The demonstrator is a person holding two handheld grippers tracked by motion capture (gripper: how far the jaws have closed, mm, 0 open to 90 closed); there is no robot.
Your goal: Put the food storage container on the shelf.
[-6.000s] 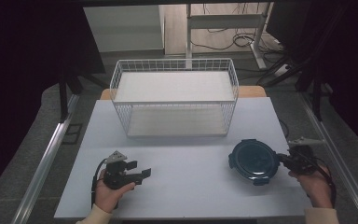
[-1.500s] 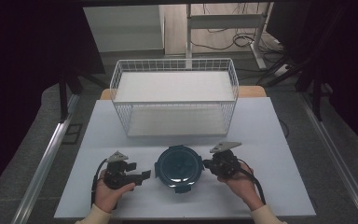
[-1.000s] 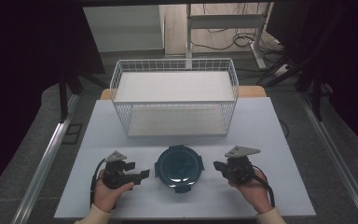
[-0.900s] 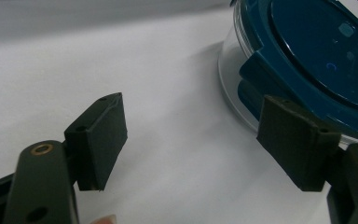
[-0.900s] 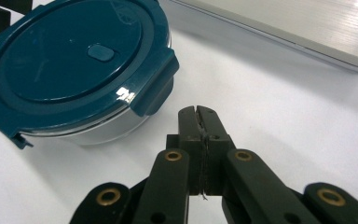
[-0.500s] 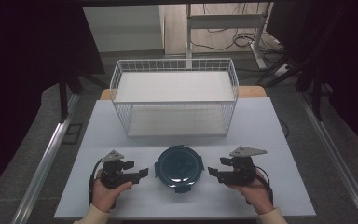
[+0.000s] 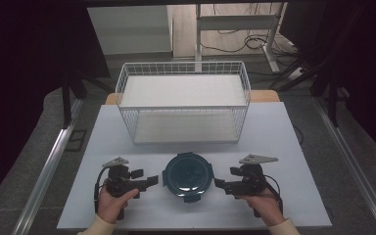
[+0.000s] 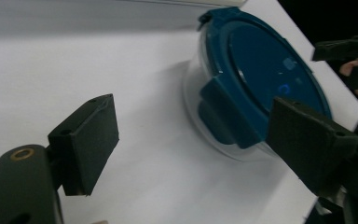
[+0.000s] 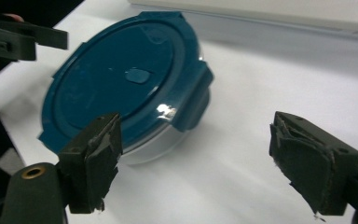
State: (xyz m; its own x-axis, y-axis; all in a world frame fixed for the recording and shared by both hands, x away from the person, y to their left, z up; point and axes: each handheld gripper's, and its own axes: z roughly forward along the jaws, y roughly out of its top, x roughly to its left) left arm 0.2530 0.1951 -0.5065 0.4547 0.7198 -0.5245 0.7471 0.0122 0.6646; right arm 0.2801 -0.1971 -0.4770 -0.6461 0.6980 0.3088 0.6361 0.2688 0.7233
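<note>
Container: a round clear container (image 7: 187,175) with a dark blue clip lid (image 9: 121,74) sits flat on the white bench (image 7: 284,147), near the front edge and about midway between the left and right edges.
Lid: closed on top, facing up; four clip tabs fold down over the rim, one toward the front edge and one toward the basket.
Long axis: it is round, so it has no clear long axis.
Open room: bare bench lies on both sides of the container, out to the left and right edges, and a free strip lies between it and the basket.
Left claw (image 7: 147,182): just beside the container on its left, apart from it, jaws wide and holding nothing; they point toward the container.
Right claw (image 7: 223,185): just beside the container on its right, not touching, jaws wide and holding nothing, also pointing at it.
Hands: the left hand (image 7: 111,200) and the right hand (image 7: 263,203) come over the front edge.
Basket: a white wire basket (image 7: 183,105) stands at the back of the bench, centred, its long side along the back edge.
</note>
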